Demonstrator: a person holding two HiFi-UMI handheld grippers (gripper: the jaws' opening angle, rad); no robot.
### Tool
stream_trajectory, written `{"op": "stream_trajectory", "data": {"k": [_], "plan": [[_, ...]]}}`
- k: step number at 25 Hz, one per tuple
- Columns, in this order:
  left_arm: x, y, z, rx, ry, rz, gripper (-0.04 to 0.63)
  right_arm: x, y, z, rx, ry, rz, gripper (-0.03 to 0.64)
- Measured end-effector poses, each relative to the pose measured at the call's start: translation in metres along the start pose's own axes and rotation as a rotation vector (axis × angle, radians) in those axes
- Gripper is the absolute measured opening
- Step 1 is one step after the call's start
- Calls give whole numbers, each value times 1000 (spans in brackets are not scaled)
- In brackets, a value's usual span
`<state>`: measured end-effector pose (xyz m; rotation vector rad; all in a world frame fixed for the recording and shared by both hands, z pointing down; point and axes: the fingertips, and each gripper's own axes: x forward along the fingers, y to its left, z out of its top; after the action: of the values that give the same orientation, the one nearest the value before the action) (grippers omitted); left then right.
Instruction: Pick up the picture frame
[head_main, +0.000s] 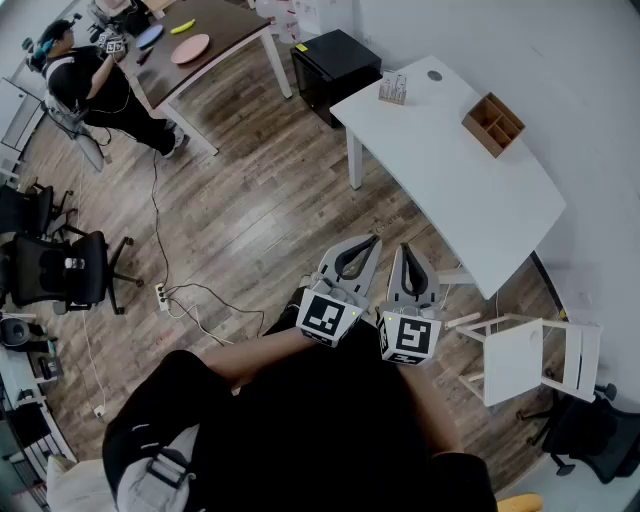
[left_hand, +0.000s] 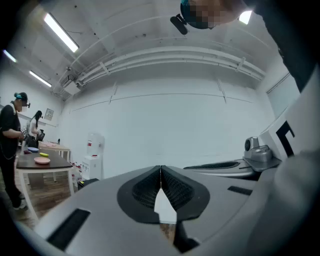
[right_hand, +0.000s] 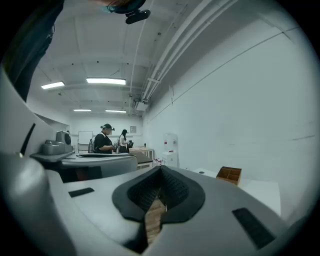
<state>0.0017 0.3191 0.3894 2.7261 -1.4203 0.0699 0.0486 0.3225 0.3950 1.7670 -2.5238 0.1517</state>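
Observation:
I cannot make out a picture frame for certain. A small upright item (head_main: 393, 90) stands at the far end of the white table (head_main: 470, 205), beside a wooden divided box (head_main: 492, 123). My left gripper (head_main: 373, 240) and right gripper (head_main: 407, 248) are held side by side over the wood floor, short of the table's near edge. Each is shut, with nothing between its jaws. In the left gripper view my left gripper (left_hand: 160, 169) points at a bare white wall. In the right gripper view my right gripper (right_hand: 160, 170) points along the room, with the wooden box (right_hand: 229, 175) to its right.
A white folding chair (head_main: 522, 358) stands right of the grippers. A black cabinet (head_main: 335, 65) sits beyond the table. A person (head_main: 90, 80) stands at a dark table (head_main: 215, 45) far left. Office chairs (head_main: 70, 270) and floor cables (head_main: 165, 295) lie to the left.

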Motion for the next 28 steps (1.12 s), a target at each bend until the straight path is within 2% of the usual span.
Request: {"op": "stream_trajectory", "data": {"k": [5, 8, 16, 22, 28], "plan": [[0, -9, -7, 4, 12, 1, 15, -8, -4, -4, 12, -12, 13, 32], [1, -7, -14, -8, 26, 13, 15, -8, -10, -9, 70, -16, 26, 33], [8, 1, -22, -87, 26, 4, 15, -2, -17, -14, 112, -35, 22, 35], [36, 11, -34, -113, 52, -23, 15, 20, -19, -20, 134, -30, 92, 35], [70, 33, -40, -133, 57, -51, 15, 64, -30, -26, 89, 27, 64, 35]]}}
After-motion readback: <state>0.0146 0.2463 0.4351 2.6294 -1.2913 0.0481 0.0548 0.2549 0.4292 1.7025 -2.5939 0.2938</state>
